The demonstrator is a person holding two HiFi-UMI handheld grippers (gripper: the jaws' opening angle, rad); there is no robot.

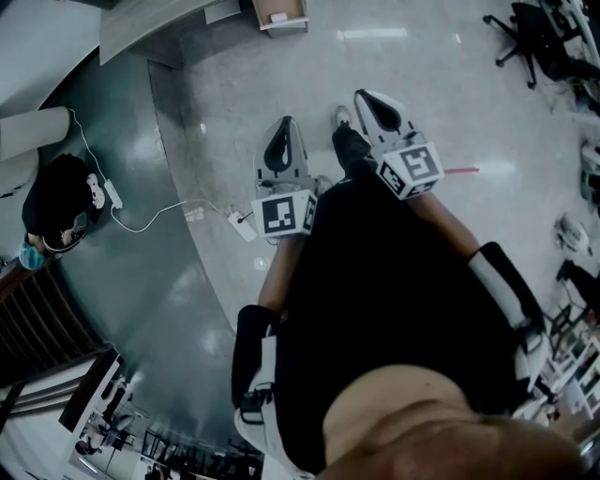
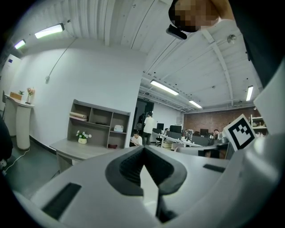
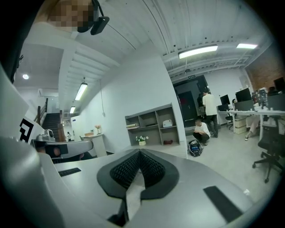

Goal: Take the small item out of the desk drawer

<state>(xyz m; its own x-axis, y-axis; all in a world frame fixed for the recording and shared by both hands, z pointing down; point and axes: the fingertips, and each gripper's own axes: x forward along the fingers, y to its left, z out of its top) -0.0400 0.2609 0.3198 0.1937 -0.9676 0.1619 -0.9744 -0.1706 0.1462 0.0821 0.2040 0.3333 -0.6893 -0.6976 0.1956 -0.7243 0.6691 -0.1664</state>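
No drawer and no small item show in any view. In the head view both grippers are held out level over a glossy floor. My left gripper [image 1: 286, 124] has its jaws together with nothing between them; in its own view the left gripper's tips [image 2: 143, 149] meet. My right gripper [image 1: 362, 95] sits a little further ahead and to the right; the right gripper's tips [image 3: 139, 152] also meet around nothing. A grey desk [image 2: 76, 150] with an open shelf unit [image 2: 99, 122] stands some way ahead at the left. The same shelf unit [image 3: 153, 125] shows in the right gripper view.
A white cable with a power adapter [image 1: 240, 225] lies on the floor left of the grippers. A dark bag [image 1: 58, 197] sits further left. A curved counter [image 1: 150, 23] and a box [image 1: 279, 14] are ahead. Office chairs [image 1: 536, 37] stand at the right. People [image 3: 202, 129] are by the far doorway.
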